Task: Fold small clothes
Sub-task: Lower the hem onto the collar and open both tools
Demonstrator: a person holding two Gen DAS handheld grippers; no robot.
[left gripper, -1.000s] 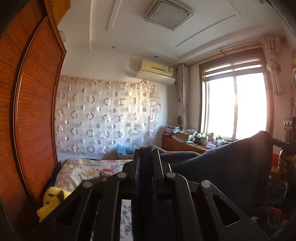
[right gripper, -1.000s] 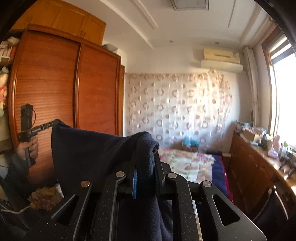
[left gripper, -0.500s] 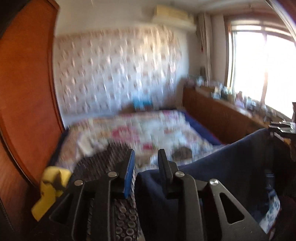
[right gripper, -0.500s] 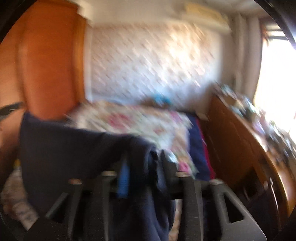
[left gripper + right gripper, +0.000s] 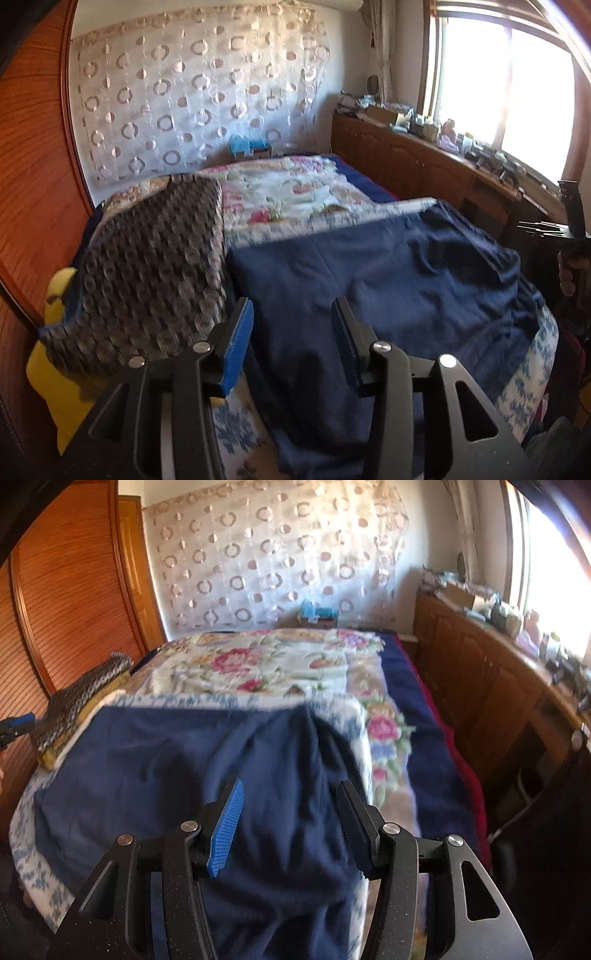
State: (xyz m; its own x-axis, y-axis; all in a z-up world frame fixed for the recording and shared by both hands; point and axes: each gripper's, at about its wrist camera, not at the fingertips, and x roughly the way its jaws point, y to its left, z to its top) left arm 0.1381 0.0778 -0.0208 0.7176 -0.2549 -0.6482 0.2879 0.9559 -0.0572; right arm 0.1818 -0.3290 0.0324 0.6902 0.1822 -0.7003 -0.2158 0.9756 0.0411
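A navy blue garment [image 5: 388,273] lies spread flat on a white cloth with blue flowers [image 5: 332,219] at the near end of the bed. My left gripper [image 5: 291,306] hovers over the garment's near left edge. Its jaws are opening, with the fabric showing in the gap but no pad pressing on it. In the right wrist view the same garment [image 5: 184,760] has a ridge running up its right part. My right gripper [image 5: 290,786] stands open above that side, holding nothing. The right gripper's handle, held in a hand [image 5: 569,236], shows at the left view's right edge.
A folded grey dotted textile [image 5: 155,258] lies left of the garment, with a yellow item [image 5: 48,373] under it. A floral bedspread [image 5: 258,661] covers the far bed. A wooden wardrobe [image 5: 66,590] stands left, a cluttered low cabinet [image 5: 480,672] right, and a dark chair [image 5: 546,812] near right.
Both grippers came down from holding the navy garment up in the air, tilted toward the bed and opened. The garment now lies flat on the bed, released.
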